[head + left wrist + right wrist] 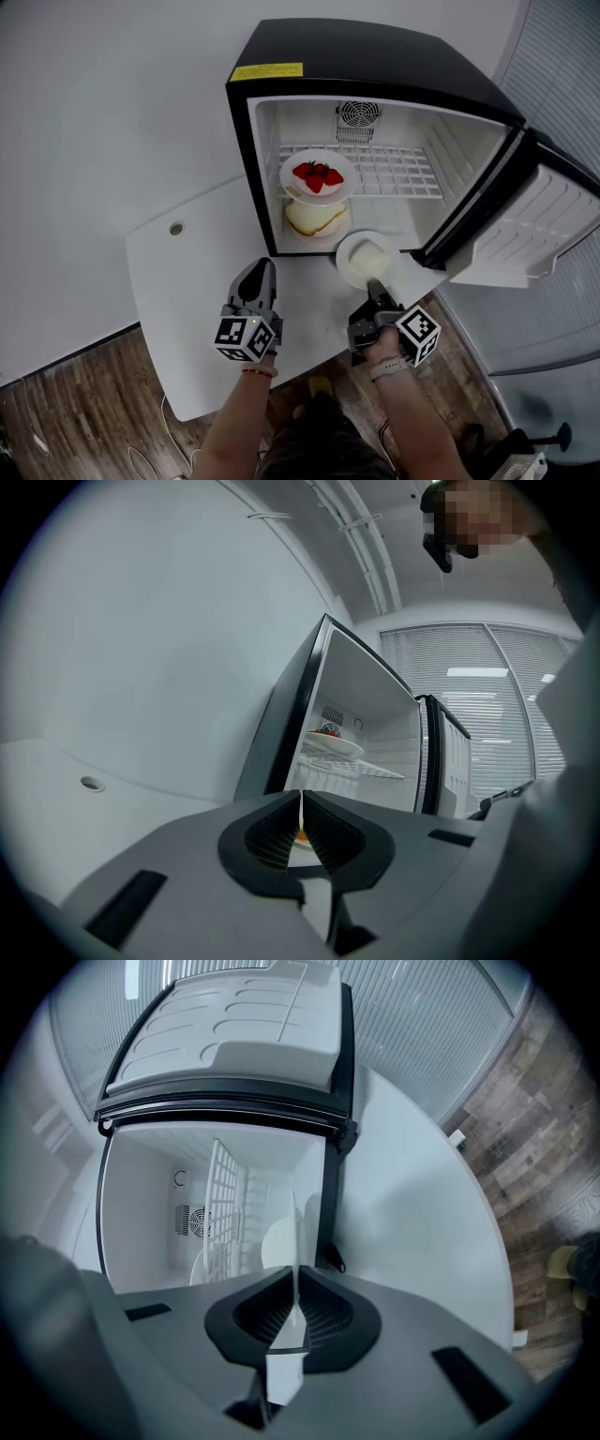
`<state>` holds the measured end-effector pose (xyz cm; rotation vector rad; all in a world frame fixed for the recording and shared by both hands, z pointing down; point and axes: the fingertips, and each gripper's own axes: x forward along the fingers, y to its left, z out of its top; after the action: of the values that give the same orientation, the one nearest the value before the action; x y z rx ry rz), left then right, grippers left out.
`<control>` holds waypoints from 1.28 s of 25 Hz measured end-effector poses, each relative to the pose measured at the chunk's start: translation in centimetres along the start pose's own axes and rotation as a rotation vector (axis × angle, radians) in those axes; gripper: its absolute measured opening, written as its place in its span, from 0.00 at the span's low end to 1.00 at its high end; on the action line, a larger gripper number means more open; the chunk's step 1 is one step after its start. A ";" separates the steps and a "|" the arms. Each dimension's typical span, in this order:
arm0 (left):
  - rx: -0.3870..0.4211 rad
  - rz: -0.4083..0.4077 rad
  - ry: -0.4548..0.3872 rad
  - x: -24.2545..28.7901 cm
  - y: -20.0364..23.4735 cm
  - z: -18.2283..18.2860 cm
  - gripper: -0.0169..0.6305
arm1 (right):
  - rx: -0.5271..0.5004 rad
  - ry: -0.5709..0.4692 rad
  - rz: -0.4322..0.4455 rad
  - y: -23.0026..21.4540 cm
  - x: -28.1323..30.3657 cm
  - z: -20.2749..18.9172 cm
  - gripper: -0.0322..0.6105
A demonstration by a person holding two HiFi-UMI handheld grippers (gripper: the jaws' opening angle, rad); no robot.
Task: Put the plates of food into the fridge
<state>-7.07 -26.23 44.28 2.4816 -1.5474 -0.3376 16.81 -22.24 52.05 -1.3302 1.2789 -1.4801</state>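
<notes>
Nearest, the left tool (262, 265) is closed on nothing and hangs over the tabletop (187, 309). Beside it, the right tool (373, 284) is clamped on the near rim of a plate (348, 251) carrying a pale block (374, 254). The plate juts straight ahead of that tool, low at the open mouth of the fridge (375, 56).

Being round, the plate has no long axis. It rides flat, food upward, held edge toward the tool.

The step looks like carrying the last plate in. The next move calls for pushing forward onto the fridge floor, right of the lower plate (298, 231), keeping level, then letting go.

Farther in, a strawberry plate (289, 176) sits on the shelf (403, 173).
</notes>
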 end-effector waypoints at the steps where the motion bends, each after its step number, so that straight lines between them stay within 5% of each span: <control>1: -0.001 0.001 0.000 0.2 0.0 -0.1 0.05 | 0.001 -0.004 0.000 0.0 0.3 0.3 0.08; 14: 0.001 0.011 -0.005 1.6 1.2 -0.6 0.05 | 0.017 -0.091 -0.025 -0.5 3.8 3.5 0.08; 32: -0.001 -0.015 -0.014 2.0 0.9 -0.4 0.05 | -0.132 -0.126 -0.072 0.4 8.4 5.6 0.08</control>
<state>-6.86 -28.42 44.78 2.4960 -1.5345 -0.3582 20.82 -31.41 53.29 -1.5451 1.2768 -1.3565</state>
